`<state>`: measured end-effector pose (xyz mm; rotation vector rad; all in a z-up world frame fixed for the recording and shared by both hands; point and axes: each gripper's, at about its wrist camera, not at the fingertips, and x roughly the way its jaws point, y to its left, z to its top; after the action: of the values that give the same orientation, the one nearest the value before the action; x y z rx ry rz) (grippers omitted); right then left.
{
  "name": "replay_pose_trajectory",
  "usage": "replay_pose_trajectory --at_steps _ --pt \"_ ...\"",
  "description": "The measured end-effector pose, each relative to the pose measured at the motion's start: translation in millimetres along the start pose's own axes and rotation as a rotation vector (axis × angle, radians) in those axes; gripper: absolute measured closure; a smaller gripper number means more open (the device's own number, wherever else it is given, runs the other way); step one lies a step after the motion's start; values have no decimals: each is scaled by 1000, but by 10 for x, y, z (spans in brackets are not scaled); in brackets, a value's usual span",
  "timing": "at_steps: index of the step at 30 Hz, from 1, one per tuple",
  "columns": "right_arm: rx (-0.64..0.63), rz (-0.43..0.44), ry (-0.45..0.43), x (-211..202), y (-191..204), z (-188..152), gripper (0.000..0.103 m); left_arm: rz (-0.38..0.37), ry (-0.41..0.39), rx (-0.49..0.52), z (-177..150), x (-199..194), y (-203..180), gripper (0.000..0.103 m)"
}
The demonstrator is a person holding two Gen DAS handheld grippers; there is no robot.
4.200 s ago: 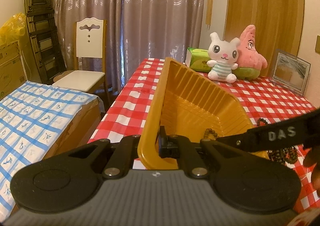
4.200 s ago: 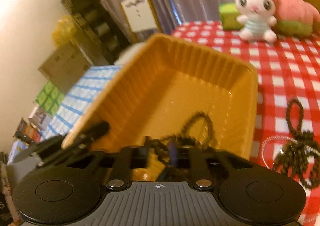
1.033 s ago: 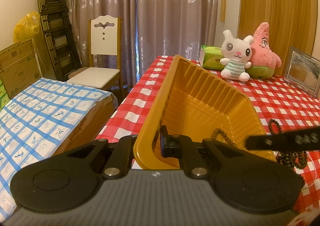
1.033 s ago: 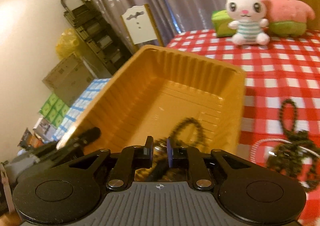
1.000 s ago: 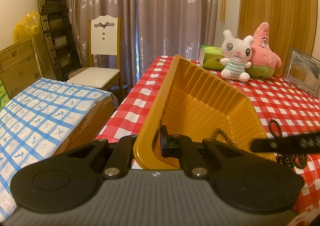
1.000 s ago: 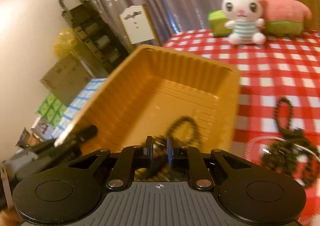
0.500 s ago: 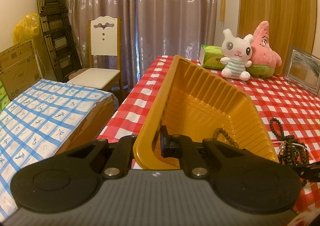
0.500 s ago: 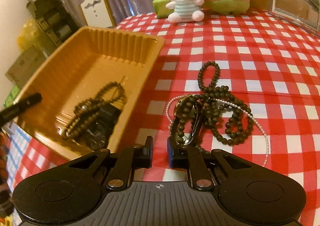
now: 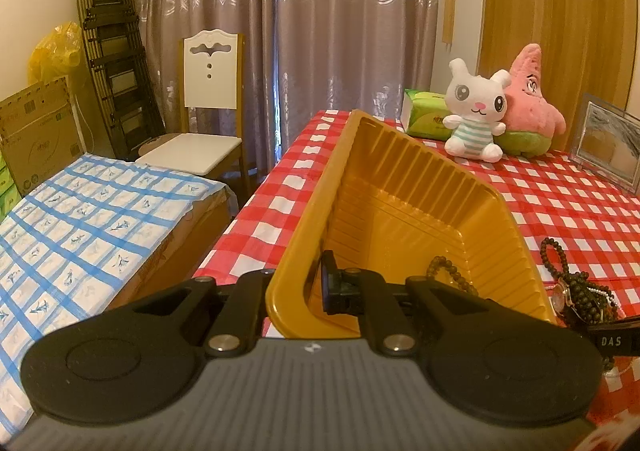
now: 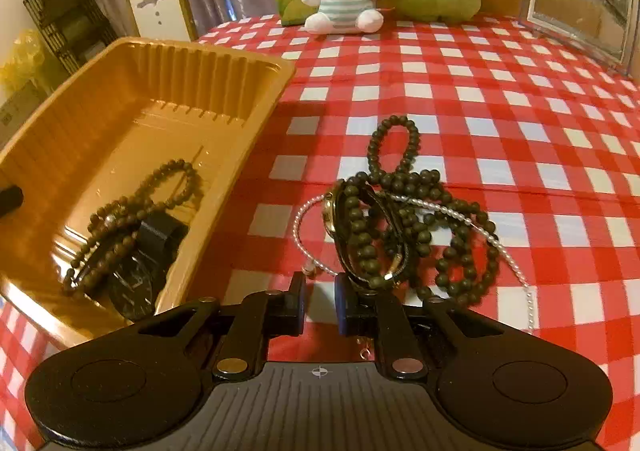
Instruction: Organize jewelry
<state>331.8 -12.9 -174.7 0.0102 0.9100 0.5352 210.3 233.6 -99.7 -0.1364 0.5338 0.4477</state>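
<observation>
Left gripper (image 9: 298,287) clamped on the near rim of the yellow tray (image 9: 404,211) — one finger outside the wall, one inside — most likely to pin the light plastic tray at the desk edge so it neither slides nor tips while pieces drop in. Pitched gently downward, low and level with the rim.

Inside the tray, at the near end: a brown bead bracelet (image 10: 136,211) draped over a black watch (image 10: 140,263) — judged to be the part of the sorting already done.

Remaining jewelry pile (image 10: 400,219) lying on the red checked desk (image 10: 480,99), just beside the tray's right wall: dark bead strands looped and tangled, a gold-cased watch (image 10: 332,211) standing on edge within them, a thin pearl strand (image 10: 508,251) threaded through and trailing to the right.

Right gripper (image 10: 320,305) tilted steeply down, tips right at the near edge of the pile, close to the watch strap and the pearl strand's end. Jaws released, parted only by a narrow gap, nothing between them — bare cloth visible in the slot. Narrow gap probably suited to pinching one thin strand rather than scooping the whole tangle.
</observation>
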Motion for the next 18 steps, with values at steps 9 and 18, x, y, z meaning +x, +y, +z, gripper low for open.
replay_pose_trajectory --at_steps 9,18 --pt "-73 -17 -45 70 129 17 87 1 0 2 1 1 2 94" --pt "-159 -26 -44 94 195 -37 98 1 2 -1 2 15 13 93"
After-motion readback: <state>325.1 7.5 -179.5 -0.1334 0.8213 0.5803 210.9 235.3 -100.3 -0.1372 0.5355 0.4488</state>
